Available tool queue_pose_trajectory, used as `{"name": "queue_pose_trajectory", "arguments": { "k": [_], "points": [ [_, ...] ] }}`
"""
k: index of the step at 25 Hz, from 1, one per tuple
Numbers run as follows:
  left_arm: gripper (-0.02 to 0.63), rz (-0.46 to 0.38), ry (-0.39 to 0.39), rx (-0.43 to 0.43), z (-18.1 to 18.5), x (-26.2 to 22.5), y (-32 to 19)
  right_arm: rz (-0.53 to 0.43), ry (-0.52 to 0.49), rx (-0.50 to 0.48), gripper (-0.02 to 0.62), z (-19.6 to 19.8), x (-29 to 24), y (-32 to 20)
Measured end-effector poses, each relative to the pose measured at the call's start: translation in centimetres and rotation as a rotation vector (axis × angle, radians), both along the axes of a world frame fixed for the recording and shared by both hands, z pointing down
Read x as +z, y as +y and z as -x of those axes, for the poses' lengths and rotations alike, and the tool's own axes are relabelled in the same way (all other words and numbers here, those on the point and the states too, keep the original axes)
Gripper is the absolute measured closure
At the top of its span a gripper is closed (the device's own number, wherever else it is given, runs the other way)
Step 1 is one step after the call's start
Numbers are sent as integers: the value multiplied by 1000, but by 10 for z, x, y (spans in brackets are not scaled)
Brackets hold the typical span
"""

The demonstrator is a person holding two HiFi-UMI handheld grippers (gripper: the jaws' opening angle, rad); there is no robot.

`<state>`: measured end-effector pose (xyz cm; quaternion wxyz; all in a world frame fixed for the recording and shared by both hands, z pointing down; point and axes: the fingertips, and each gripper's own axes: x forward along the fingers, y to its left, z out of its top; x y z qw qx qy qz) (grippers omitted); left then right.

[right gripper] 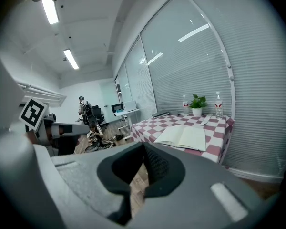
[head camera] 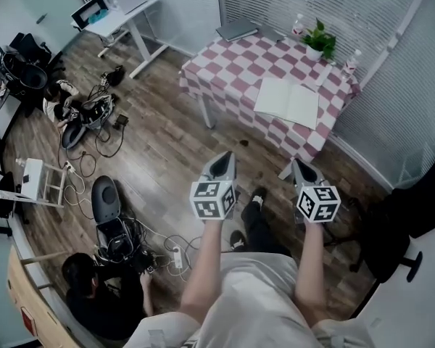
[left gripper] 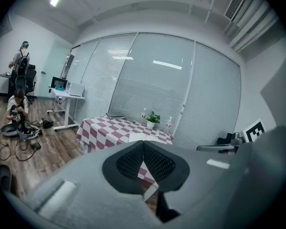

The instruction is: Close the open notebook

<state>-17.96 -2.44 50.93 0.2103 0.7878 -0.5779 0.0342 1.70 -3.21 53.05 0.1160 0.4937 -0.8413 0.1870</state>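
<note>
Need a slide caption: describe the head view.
Left gripper and right gripper, both shut, short of the table bearing the open notebook.

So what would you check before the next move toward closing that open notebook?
1. The notebook lies open and flat on the table: ok.
2. Its pages are free of objects: ok.
3. The left gripper is empty, jaws together: ok.
4. The right gripper is empty, jaws together: ok.
5. Both grippers are within reach of the notebook: not ok, they hang over the floor, short of the table.
6. The plant stands apart from the notebook: ok.
</note>
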Motion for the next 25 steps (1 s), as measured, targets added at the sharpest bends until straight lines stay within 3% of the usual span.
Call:
{"name": "queue_pose_trajectory", "arguments": {
  "k": [5, 14, 25],
  "points": [
    [598, -16, -5, 31, 3, -4, -41, -68, -59, 108, 594, -7, -14, -51],
    [598, -4, -74, 110, -16, -17, -145, -84, -62, 109, 594, -7, -28, -149],
    [597, -25, -83, 172, -55, -24, -269, -82, -69, 195, 594, -62, -31, -280]
  ]
}}
